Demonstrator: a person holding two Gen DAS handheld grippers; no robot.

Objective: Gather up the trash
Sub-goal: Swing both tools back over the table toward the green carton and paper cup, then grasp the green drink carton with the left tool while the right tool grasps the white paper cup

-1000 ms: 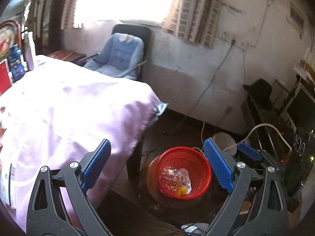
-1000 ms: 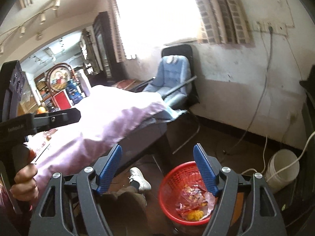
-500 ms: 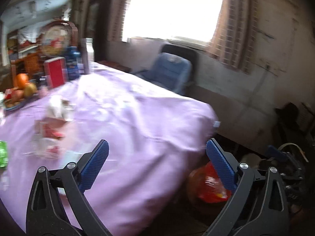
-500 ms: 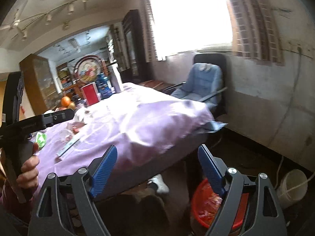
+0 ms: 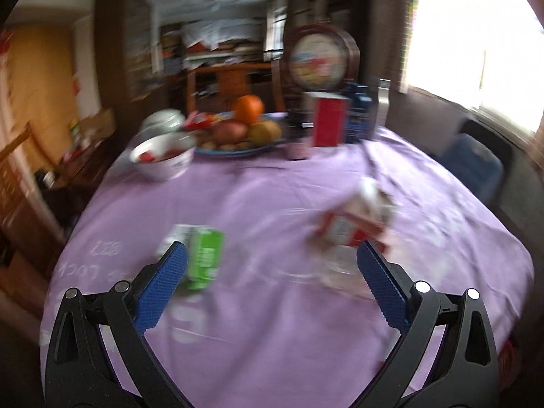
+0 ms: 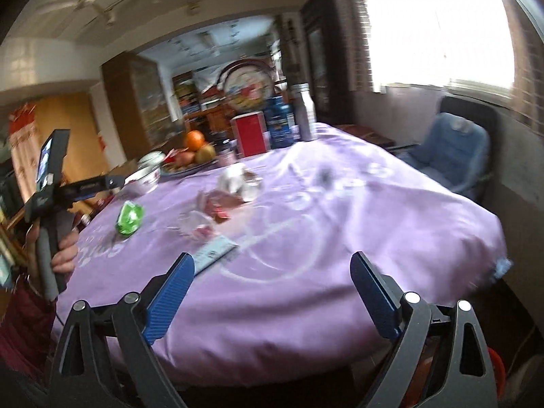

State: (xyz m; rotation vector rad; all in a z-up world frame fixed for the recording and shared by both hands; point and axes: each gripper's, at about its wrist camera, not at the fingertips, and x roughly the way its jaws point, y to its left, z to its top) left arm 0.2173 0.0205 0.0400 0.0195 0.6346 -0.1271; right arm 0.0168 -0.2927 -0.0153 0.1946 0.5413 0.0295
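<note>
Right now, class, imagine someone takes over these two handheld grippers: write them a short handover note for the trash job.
Left gripper: jaws wide open, empty, over the purple tablecloth.
Right gripper: jaws opening, nothing between them, at the table's near edge.
Trash on the cloth: green wrapper, red-and-white wrapper, crumpled clear plastic, flat pale wrapper.
Red basket: on the floor at the table's right side, only its rim shows.
Done: nothing is visibly collected in these views.
Left: grasp each piece and drop it in the basket. Leave the fruit plate and bowl.
</note>
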